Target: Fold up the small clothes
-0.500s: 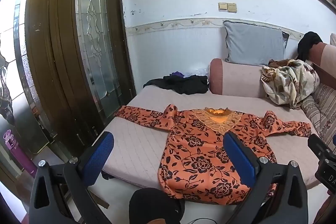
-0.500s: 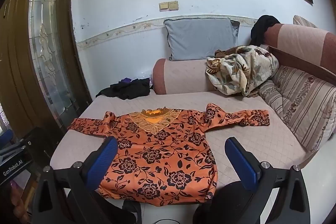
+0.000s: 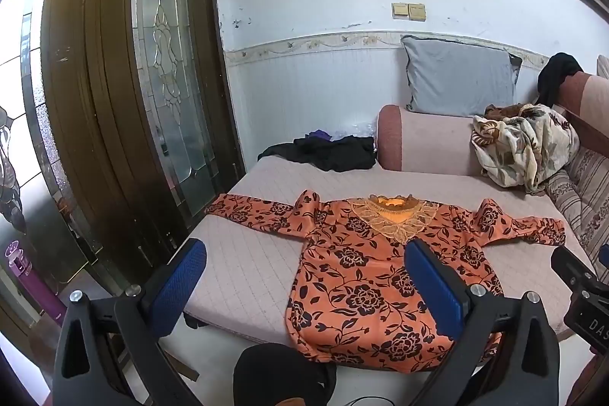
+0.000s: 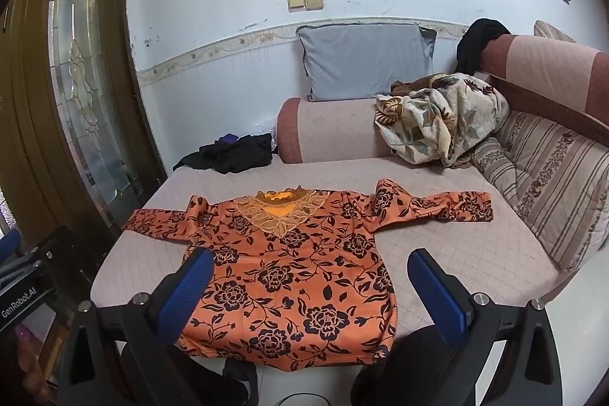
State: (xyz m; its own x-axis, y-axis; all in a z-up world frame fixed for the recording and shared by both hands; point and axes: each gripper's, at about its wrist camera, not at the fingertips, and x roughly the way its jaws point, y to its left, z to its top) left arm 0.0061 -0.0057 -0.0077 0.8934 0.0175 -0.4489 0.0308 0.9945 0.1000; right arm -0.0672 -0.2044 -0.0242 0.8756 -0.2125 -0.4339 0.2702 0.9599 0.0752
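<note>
Blouse: an orange blouse (image 3: 384, 273) printed with black roses is laid flat, front up, on the pink quilted daybed (image 3: 243, 265), sleeves spread to both sides.
Neckline: a tan lace yoke (image 4: 279, 212) is seen at the collar, which points toward the wall.
Hem: the lower edge hangs over the near edge of the daybed; part of it is covered by the gripper pads in both views.
Left gripper (image 3: 304, 286): its blue pads are held wide apart above the near edge, with nothing between them and no cloth touched.
Right gripper (image 4: 310, 288): spread equally wide, empty, held over the blouse's lower half.
Dark clothes (image 4: 232, 153): a black heap with a purple piece lies at the far left corner; the separate garments cannot be made out.
Floral blanket (image 4: 437, 117): bunched against the bolster, beneath a grey cushion (image 4: 365, 61).
Foreground: a dark rounded shape (image 3: 281, 373) below the hem is cut off and cannot be identified.
</note>
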